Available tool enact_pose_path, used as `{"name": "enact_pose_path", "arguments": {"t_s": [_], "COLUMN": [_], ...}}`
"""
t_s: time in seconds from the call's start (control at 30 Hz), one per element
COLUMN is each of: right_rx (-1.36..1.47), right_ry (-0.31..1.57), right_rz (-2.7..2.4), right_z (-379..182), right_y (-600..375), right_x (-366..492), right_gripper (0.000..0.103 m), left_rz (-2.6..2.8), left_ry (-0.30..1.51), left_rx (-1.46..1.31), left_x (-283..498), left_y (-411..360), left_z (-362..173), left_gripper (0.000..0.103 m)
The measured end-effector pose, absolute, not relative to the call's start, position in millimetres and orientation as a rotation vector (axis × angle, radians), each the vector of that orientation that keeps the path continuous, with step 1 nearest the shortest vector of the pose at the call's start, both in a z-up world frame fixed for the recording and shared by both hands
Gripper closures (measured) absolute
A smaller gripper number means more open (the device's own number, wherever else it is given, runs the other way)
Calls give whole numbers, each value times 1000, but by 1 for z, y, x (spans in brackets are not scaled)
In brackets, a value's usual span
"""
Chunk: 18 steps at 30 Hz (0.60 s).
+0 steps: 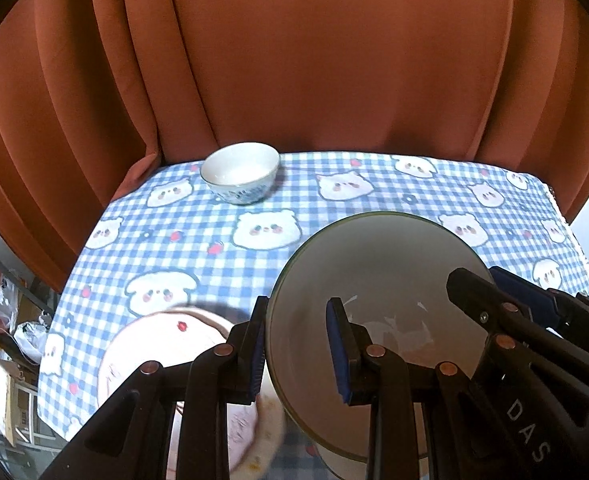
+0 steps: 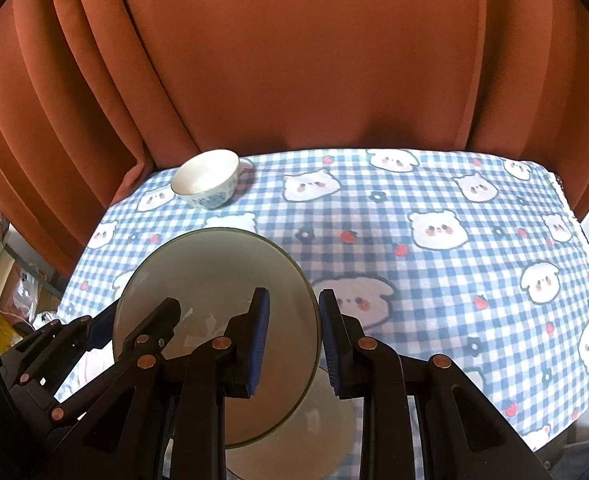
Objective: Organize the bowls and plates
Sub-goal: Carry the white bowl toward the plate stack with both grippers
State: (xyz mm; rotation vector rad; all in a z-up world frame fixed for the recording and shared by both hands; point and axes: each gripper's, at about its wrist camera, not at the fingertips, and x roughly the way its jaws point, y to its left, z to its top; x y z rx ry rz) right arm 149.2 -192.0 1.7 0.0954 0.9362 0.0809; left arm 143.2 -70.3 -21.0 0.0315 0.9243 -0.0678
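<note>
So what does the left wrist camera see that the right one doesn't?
Only the left wrist view shows a pink plate lying on the tablecloth under the left gripper. Only the right wrist view shows a pale plate on the cloth beneath the held one. Both show the large plate gripped by its rim on either side by the left gripper and the right gripper, the small bowl at the far edge, the blue checked tablecloth and the orange curtain.
</note>
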Motion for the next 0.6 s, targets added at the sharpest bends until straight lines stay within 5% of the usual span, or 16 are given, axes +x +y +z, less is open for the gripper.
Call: {"name": "enact_pose_path", "arguments": {"t_s": [0.6], "right_rx": [83], "right_ry": [1041], "right_rz": [101], "right_z": [-39], "right_y": [-215], "right_x": [115], "right_gripper": [74], "left_rz": [-71], "left_ry": [1039], "left_rx": [52], "left_x": [112], "left_y": [-90], "left_z": [-58], "left_gripper": [76]}}
